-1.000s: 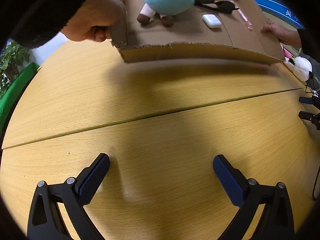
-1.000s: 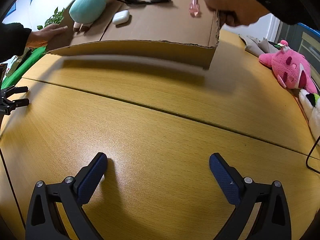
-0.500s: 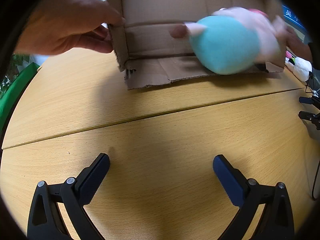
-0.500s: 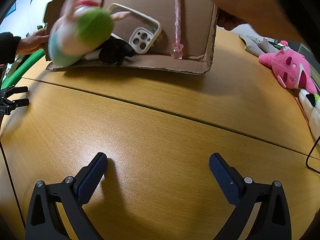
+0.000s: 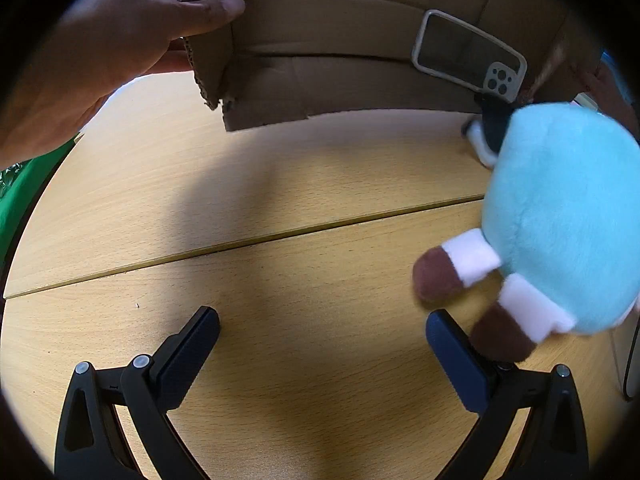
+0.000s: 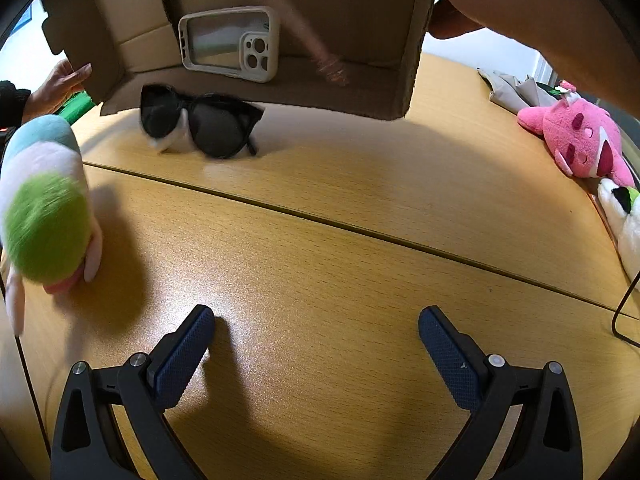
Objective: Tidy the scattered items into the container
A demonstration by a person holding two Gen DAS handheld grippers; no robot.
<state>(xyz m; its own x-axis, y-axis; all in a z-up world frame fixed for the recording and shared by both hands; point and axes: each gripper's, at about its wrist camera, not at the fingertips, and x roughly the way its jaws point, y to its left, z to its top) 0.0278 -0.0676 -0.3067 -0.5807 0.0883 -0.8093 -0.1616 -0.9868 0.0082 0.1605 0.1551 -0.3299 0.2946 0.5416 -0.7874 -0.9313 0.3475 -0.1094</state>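
The blue plush doll (image 5: 560, 216) is lying just right of the left gripper (image 5: 322, 334), nearest its right finger. Sunglasses (image 6: 200, 122) are resting beyond the right gripper (image 6: 316, 334), beside the tipped cardboard box (image 6: 360, 0). Both sets of fingers are spread apart, holding nothing.

The table (image 6: 360, 184) looks like pale wood-grain laminate with a soft sheen. The box (image 5: 360, 36) is matt brown corrugated cardboard, ragged at one corner. The plush toy (image 5: 560, 208) is fuzzy cloth. The sunglasses (image 6: 200, 124) are glossy black plastic; the phone case (image 6: 228, 44) looks smooth and rubbery. The gripper pads (image 6: 182, 356) are textured blue.
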